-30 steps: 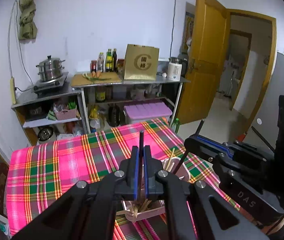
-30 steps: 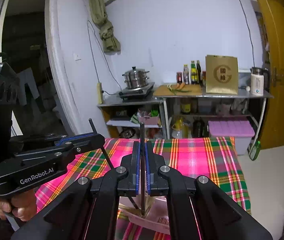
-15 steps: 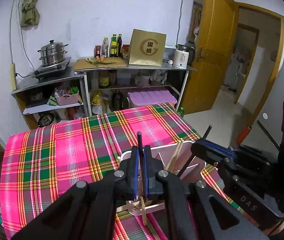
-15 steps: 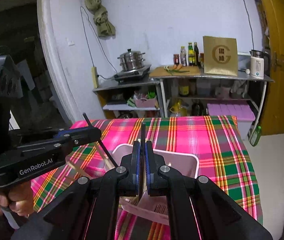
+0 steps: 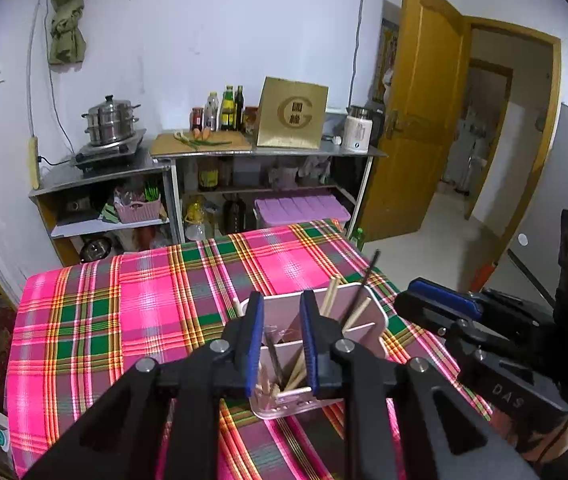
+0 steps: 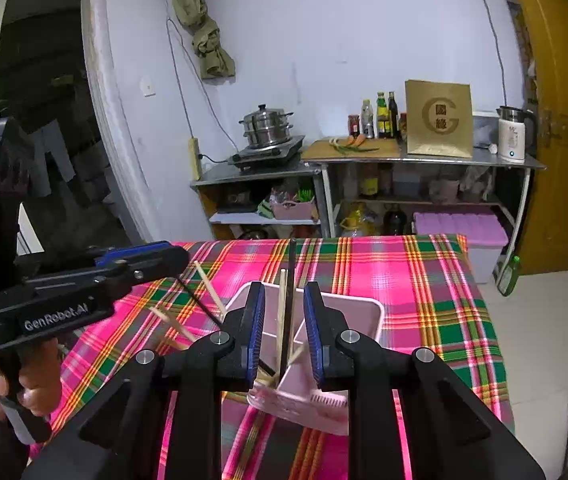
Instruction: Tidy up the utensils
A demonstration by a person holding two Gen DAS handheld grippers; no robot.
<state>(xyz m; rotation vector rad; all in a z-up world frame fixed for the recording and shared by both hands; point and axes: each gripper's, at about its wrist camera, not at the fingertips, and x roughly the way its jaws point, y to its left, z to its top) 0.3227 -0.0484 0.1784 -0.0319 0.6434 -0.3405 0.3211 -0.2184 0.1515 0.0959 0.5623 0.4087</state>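
A pink divided utensil holder (image 5: 367,322) (image 6: 347,308) stands on the plaid table. It holds several wooden chopsticks (image 5: 329,300) (image 6: 282,312) and black chopsticks (image 5: 365,280) (image 6: 291,280), all leaning in its compartments. My left gripper (image 5: 282,344) is open just above the holder's near compartment, with nothing between its fingers. My right gripper (image 6: 284,332) is open above the holder; a black chopstick and a wooden one stand loose in the gap between its fingers. Each gripper also shows in the other's view, the right (image 5: 443,304) and the left (image 6: 140,256).
The table carries a pink, green and yellow plaid cloth (image 5: 132,312) (image 6: 423,280). Behind it stand metal shelves with a steamer pot (image 5: 110,120), bottles (image 5: 228,108), a gold box (image 5: 291,114) and a kettle (image 5: 357,134). A wooden door (image 5: 415,108) stands open at right.
Both grippers have opened and let go of their black chopsticks, which now stand in the holder. Both grippers have come down closer over the holder.
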